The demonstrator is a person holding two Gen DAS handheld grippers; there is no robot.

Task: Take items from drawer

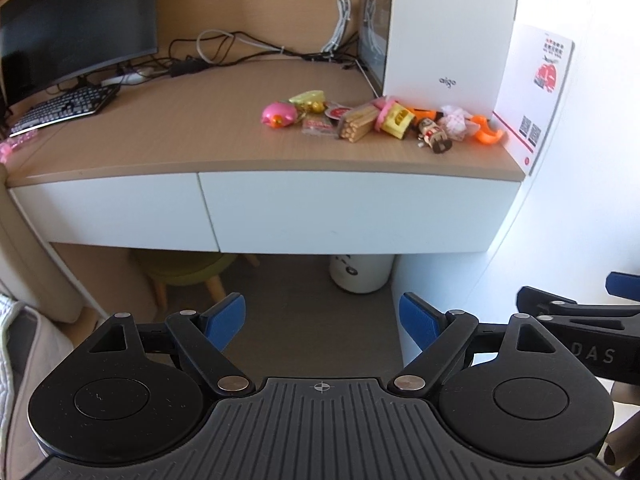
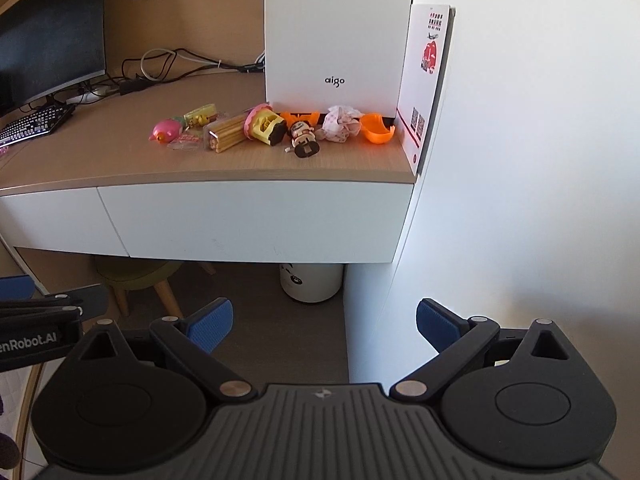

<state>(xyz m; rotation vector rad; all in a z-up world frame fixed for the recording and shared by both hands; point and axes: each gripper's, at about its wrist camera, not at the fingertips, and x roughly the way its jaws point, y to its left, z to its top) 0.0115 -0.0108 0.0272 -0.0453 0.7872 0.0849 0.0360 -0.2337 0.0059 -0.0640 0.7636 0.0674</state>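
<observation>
Both the left gripper [image 1: 322, 322] and the right gripper [image 2: 325, 326] are held spread and empty, back from the bench [image 1: 192, 128] and above the floor. The white drawer [image 1: 352, 212] under the bench top is seen shut. A row of small items is laid on the bench in front of a white box [image 2: 338, 32]: a pink toy [image 2: 166, 131], a bundle of sticks [image 2: 226, 135], a small figure [image 2: 304, 140] and an orange cup [image 2: 376, 129].
</observation>
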